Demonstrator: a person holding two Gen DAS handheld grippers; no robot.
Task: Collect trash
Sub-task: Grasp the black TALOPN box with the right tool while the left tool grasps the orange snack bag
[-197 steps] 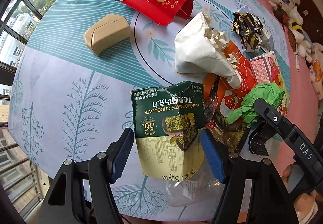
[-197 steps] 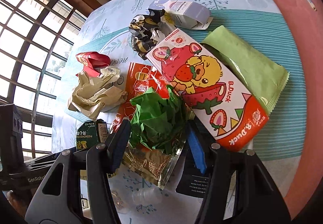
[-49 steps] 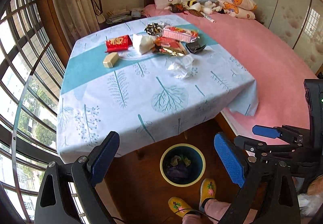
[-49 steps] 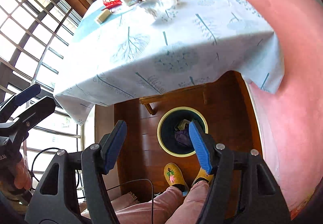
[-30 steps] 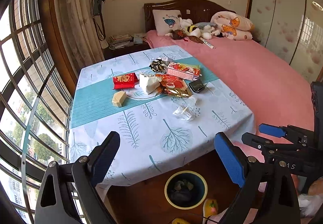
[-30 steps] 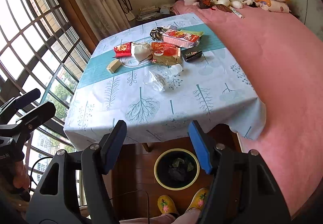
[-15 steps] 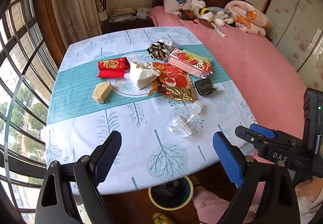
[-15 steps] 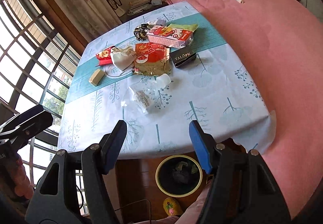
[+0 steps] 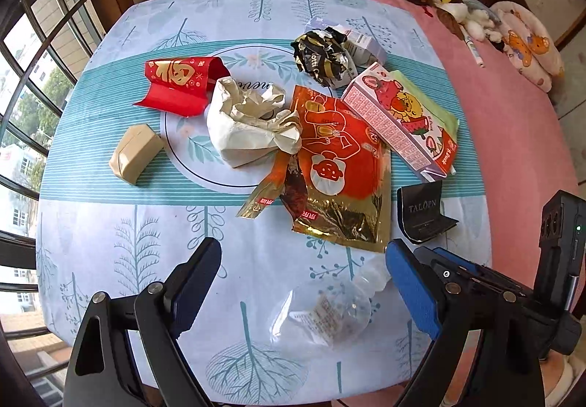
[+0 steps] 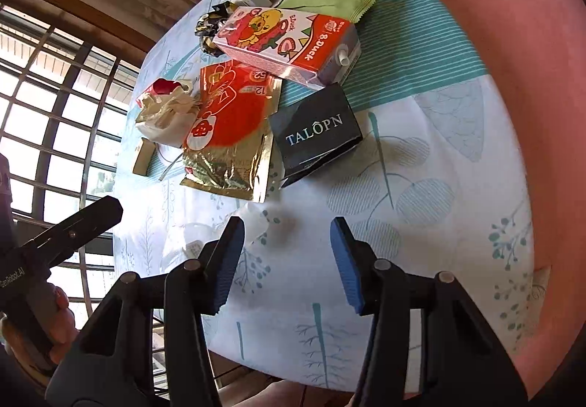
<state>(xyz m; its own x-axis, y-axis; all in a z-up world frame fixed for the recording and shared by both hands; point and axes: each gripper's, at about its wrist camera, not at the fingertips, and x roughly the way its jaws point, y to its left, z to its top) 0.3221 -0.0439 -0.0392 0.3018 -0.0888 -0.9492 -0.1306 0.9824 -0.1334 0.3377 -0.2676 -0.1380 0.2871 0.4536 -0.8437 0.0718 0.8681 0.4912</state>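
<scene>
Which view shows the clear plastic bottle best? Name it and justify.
The left wrist view: the clear plastic bottle lies whole between that gripper's open fingers, label visible. In the right wrist view, the bottle is overexposed and partly hidden behind a finger.

I've brought both grippers back over the table from the bin. My left gripper now frames the clear plastic bottle.
</scene>
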